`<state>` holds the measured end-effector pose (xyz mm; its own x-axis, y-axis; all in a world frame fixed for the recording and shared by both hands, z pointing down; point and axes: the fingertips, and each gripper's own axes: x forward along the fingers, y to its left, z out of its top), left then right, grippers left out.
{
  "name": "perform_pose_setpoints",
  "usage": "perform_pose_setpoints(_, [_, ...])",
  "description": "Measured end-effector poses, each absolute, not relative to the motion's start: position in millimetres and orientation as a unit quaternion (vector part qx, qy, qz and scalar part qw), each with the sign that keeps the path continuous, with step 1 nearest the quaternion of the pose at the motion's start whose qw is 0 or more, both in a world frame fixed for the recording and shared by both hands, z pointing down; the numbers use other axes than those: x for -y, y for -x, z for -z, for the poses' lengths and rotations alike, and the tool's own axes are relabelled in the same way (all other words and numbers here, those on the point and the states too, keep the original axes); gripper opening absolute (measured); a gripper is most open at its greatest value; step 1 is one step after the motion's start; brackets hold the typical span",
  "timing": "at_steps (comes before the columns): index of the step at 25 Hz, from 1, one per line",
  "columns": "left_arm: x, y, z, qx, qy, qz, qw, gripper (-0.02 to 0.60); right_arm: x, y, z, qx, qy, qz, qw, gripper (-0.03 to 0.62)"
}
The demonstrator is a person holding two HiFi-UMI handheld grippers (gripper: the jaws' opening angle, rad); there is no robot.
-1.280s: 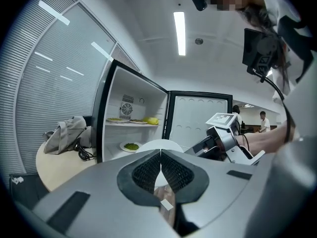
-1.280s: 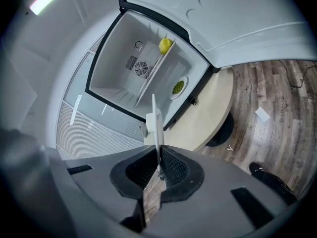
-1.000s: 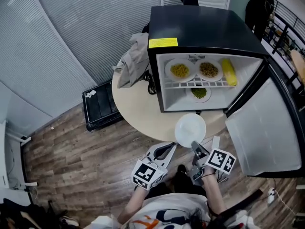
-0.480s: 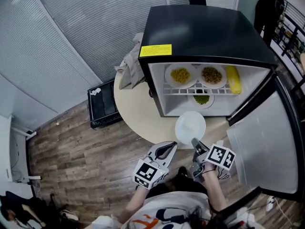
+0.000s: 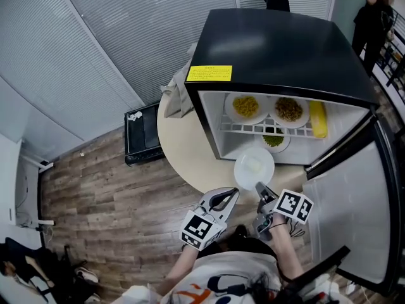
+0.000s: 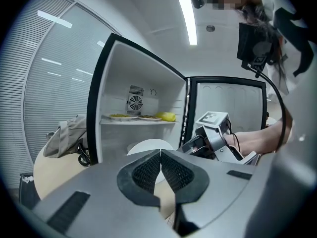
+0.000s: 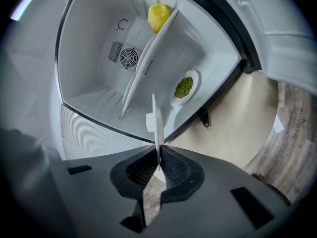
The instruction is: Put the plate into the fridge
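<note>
1. A wood floor [image 5: 95, 189] and grey blinds [image 5: 126, 30] are surrounding a round table [image 5: 180, 147]. The black fridge [image 5: 278, 49] is standing on it with its door [image 5: 348, 214] swung wide to my right.
2. My right gripper [image 5: 260, 188] is holding the white plate [image 5: 254, 168] by its near rim. Its jaws are pinching narrow on that rim, and the plate is showing edge-on between them in the right gripper view.
3. My left gripper [image 5: 230, 196] is hanging just beside it, jaws pressed together on nothing.
4. Over the last second the fridge has been drawing closer in the head view. A second ago the plate was sitting clear in front of the opening, over the table edge. Now its far rim is overlapping the fridge's lower lip.
5. The green dish [image 5: 273, 141] on the fridge bottom was well apart from the plate before. Now it is lying just beyond the plate's far rim.
6. The grip is looking the same throughout, and neither gripper is changing its jaws.
7. I am judging this as the approach nearing its end: the plate is reaching the mouth of the fridge but is not yet inside or set down.
8. The shelf [image 5: 266, 130] is already looking full. The likely free spot is the lower space left of the green dish, so I am needing to keep the plate level and clear of that dish while going in.
</note>
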<state>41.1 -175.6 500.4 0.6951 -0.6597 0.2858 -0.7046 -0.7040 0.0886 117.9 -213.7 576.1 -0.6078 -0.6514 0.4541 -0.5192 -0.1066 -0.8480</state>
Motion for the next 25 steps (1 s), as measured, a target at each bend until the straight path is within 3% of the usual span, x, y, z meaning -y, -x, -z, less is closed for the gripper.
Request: perform_pose_setpoints(25, [232.4, -36.2, -497.1, 0.333, -0.931, -0.116, 0.094, 0.012, 271.5, -108.6, -599.4, -0.635, 0.465, 0.615, 0.051, 0.026])
